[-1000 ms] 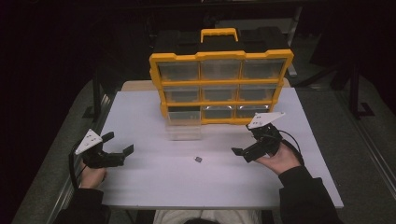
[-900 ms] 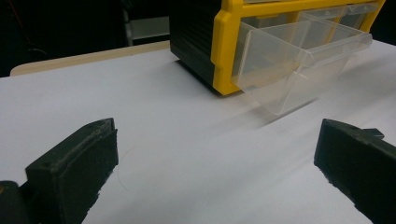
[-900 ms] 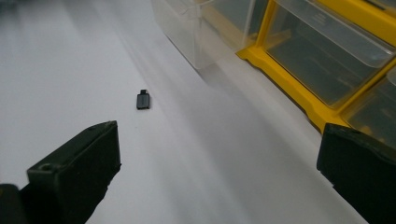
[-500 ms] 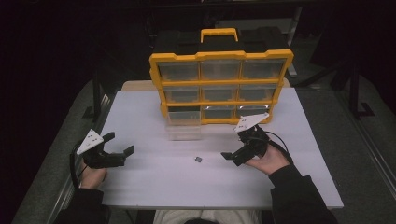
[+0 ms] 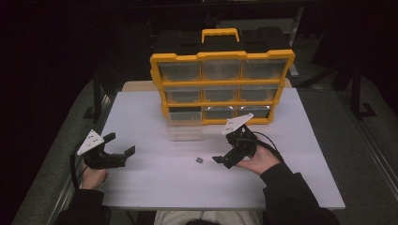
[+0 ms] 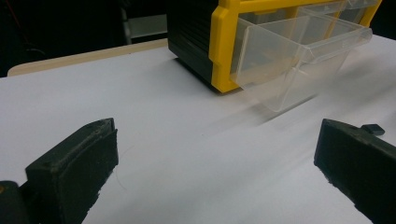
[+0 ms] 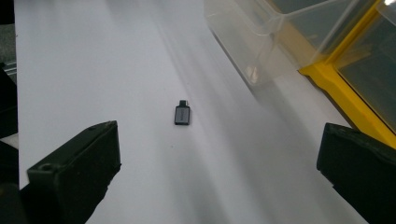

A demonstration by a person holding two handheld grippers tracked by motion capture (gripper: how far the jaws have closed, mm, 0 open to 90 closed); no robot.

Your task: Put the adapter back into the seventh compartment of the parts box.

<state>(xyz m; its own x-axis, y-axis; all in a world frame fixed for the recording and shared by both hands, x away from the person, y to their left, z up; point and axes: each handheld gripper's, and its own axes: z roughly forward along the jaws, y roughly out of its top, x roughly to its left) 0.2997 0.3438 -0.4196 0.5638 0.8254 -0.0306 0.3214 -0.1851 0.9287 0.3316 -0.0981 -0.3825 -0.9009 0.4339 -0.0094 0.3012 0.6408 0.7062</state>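
Far left on the white table (image 5: 155,187): left gripper (image 5: 123,148), held low by a hand (image 5: 94,177) near the table's left edge. Jaws wide apart, nothing between them but bare table. Pointing right, toward the middle.

Next, to the right and farther back: a clear drawer (image 5: 184,127), pulled out from the bottom left slot of the yellow box (image 5: 220,89). In the left gripper view, same drawer (image 6: 299,60) sticking out past the yellow frame (image 6: 222,46).

Middle of the table, in front of the drawer: a tiny dark adapter (image 5: 199,160), lying flat, all alone. Well apart from the left gripper. Just beside the right gripper. In the right gripper view, adapter (image 7: 182,114) lying ahead of the two black jaws, between their lines, not touched by either. A small corner of it (image 6: 373,129) peeking over the right jaw in the left gripper view.

Right of the adapter: right gripper (image 5: 217,161), held by a hand (image 5: 259,161), tipped down toward the table and pointing left. Jaws wide apart too, holding nothing.

Far back: yellow box with its handle up, standing at the far side of the table.
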